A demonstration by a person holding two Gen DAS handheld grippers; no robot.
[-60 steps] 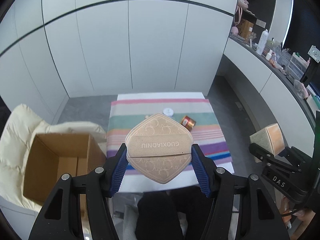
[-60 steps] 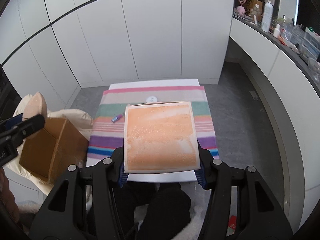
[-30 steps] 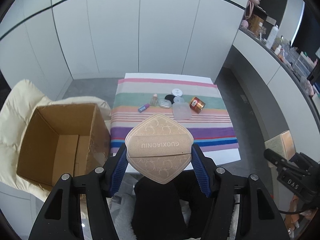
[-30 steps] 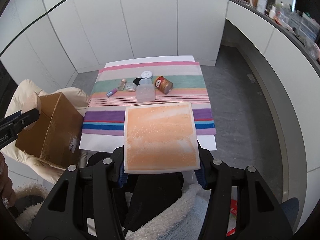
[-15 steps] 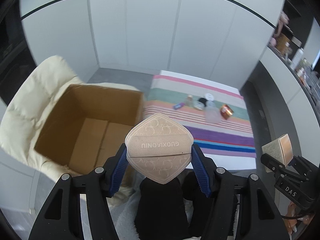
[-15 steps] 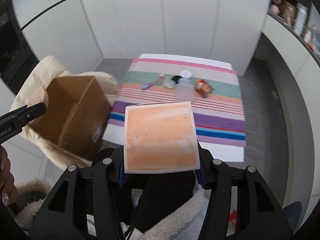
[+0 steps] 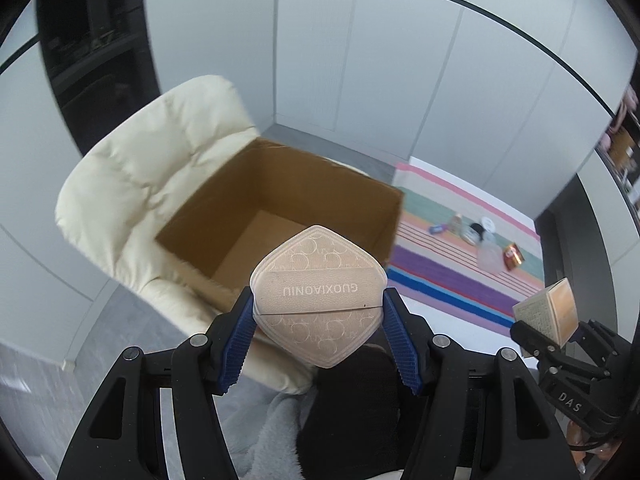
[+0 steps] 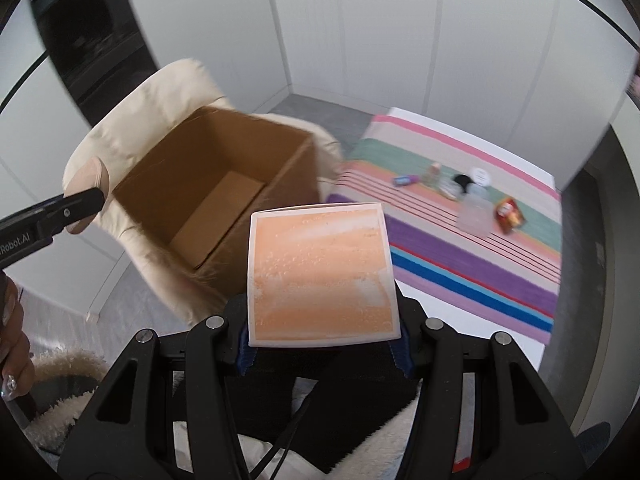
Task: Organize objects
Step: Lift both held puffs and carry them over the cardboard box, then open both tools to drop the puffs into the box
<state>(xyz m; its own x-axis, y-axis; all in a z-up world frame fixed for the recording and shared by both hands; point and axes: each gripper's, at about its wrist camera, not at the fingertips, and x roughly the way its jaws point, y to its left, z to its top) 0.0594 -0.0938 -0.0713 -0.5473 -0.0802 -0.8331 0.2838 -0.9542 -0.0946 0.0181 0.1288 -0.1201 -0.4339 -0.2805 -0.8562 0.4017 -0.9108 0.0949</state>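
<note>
Left hand-held gripper (image 7: 318, 316) clamped on the beige pouch (image 7: 318, 294), right hand-held gripper (image 8: 322, 340) on the orange box (image 8: 320, 274); centre each over the cardboard box (image 7: 288, 216), frame centre, before releasing.

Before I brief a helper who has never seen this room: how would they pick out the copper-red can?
Find the striped cloth on the table right of the cardboard box. A row of small items crosses it; the copper-red can lies at its right end, beside a clear container, the only shiny metallic red thing.

A cream padded chair (image 7: 132, 184) stands before white wall panels (image 7: 360, 60).
</note>
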